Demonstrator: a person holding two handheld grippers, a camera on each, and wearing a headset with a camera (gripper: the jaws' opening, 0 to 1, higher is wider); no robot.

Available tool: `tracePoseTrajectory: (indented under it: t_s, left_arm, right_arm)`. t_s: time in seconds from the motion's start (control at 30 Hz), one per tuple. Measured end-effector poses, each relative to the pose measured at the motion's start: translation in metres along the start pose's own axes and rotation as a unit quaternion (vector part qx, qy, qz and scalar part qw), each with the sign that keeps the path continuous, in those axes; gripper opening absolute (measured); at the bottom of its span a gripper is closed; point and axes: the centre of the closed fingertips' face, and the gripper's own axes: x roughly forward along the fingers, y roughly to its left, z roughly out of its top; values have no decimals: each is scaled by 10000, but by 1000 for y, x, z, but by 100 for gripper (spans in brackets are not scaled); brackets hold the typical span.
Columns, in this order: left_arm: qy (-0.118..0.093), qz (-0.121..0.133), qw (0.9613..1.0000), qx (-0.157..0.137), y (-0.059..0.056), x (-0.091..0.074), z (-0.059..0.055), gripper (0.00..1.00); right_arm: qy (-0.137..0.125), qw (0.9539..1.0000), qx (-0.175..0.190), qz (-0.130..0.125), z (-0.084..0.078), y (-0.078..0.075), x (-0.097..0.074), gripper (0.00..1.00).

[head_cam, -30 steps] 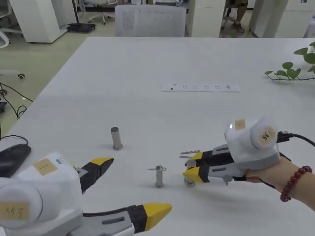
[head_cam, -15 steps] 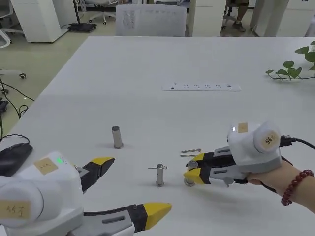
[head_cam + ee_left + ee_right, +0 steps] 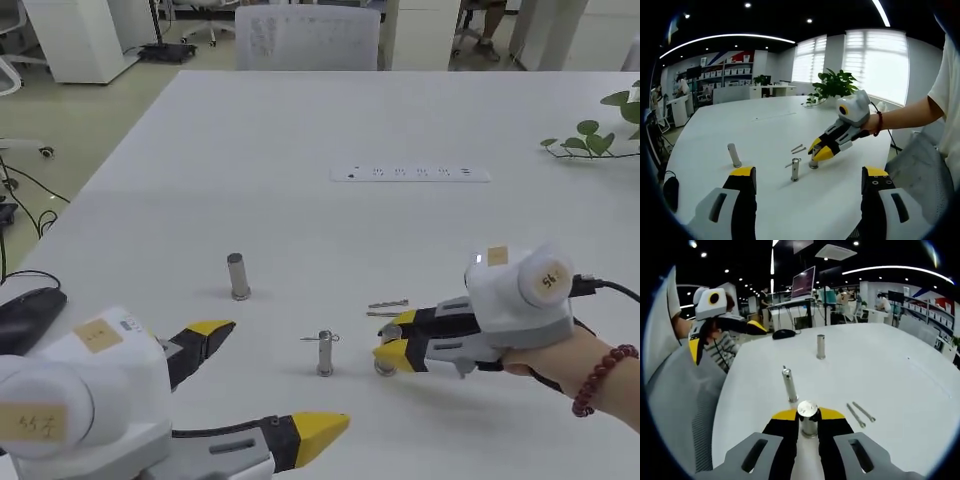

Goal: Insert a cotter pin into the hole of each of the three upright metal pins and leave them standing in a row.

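My right gripper [image 3: 393,338] has its yellow-tipped black jaws squeezed onto the held pin [image 3: 808,419], a stubby steel cylinder with a shiny round top. It's upright, and its base looks like it's down on the tabletop [image 3: 300,130], which is plain matte white. Just left of it stands the middle pin [image 3: 325,354], same brushed-metal look, with a thin wire cotter pin [image 3: 318,339] poking sideways through it near the top. Just beyond my jaws, two loose cotter pins [image 3: 388,307] lie flat side by side, skinny and silvery. The far pin [image 3: 238,276] stands alone further left and back, smooth and bare as far as I can see. My left gripper [image 3: 265,378] hangs low in the near corner, jaws spread wide with nothing between them, chunky white plastic body behind. Way back there's a flat white power strip [image 3: 410,175], and a leafy green plant [image 3: 600,135] at the right edge.
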Motion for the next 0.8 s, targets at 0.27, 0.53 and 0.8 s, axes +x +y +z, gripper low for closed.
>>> tracePoseTrajectory:
  t_s: [0.27, 0.53, 0.8]
  left_arm:
    - [14, -20, 10000, 9, -1, 1, 0, 86]
    - [22, -27, 10000, 8, 0, 2, 0, 86]
    - [21, -43, 10000, 9, -1, 2, 0, 86]
  right_arm:
    - [-22, 10000, 93, -29, 0, 0, 0, 15]
    - [-27, 9999, 138, -16, 0, 1, 1, 15]
    - [-32, 9994, 330, -12, -4, 3, 3, 20]
